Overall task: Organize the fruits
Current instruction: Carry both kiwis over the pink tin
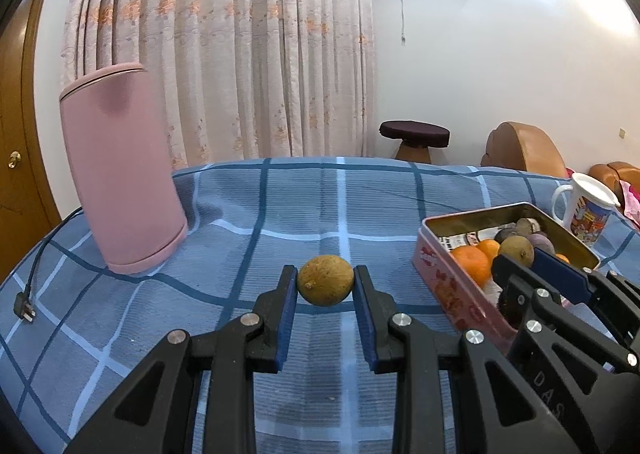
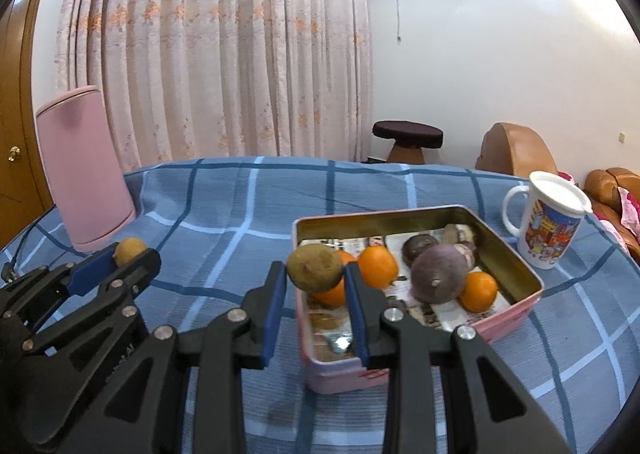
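Note:
My left gripper is shut on a round brown-yellow fruit just above the blue checked cloth; it also shows in the right wrist view. My right gripper is shut on a greenish-brown fruit and holds it over the near left corner of the pink tin box. The box holds oranges, a large purple fruit and a dark fruit. In the left wrist view the box is at the right with my right gripper over it.
A tall pink container stands at the left of the table, with a black plug and cord beside it. A white printed mug with a lid stands right of the box. A stool and sofa are beyond the table.

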`<act>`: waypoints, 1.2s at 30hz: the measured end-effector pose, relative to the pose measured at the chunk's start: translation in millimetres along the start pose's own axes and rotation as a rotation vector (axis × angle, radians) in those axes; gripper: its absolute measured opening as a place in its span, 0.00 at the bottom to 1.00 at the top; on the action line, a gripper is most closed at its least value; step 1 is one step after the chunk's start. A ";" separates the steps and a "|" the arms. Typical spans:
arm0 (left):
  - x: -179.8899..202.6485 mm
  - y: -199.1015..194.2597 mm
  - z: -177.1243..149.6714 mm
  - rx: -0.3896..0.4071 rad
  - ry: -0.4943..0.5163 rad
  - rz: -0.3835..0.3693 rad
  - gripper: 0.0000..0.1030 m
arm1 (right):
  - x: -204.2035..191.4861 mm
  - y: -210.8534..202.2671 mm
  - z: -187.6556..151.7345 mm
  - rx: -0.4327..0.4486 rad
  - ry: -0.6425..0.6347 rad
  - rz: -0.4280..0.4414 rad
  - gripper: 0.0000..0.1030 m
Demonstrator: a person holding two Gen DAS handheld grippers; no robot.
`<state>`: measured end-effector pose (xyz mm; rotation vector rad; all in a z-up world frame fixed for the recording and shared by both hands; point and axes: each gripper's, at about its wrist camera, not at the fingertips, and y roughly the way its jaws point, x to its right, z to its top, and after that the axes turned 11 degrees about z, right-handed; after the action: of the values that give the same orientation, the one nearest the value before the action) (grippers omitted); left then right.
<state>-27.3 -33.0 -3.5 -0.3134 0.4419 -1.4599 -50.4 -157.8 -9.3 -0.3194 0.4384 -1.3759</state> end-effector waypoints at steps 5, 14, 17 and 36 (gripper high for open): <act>13.4 -0.5 0.8 -0.004 0.006 -0.014 0.29 | 13.1 -3.2 0.5 0.003 -0.004 -0.020 0.32; 43.2 -3.1 3.6 0.002 0.039 -0.041 0.29 | 35.8 -6.0 1.8 0.004 0.002 -0.051 0.32; 51.7 -3.4 3.9 0.002 0.046 -0.048 0.29 | 43.9 -7.0 3.0 0.005 0.004 -0.061 0.32; 100.7 2.5 9.5 -0.031 0.068 -0.126 0.29 | 93.5 -11.0 7.2 0.010 0.011 -0.133 0.32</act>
<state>-15.3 -133.4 -6.1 -0.3218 0.5078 -1.5911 -43.9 -252.0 -8.4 -0.3378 0.4248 -1.5100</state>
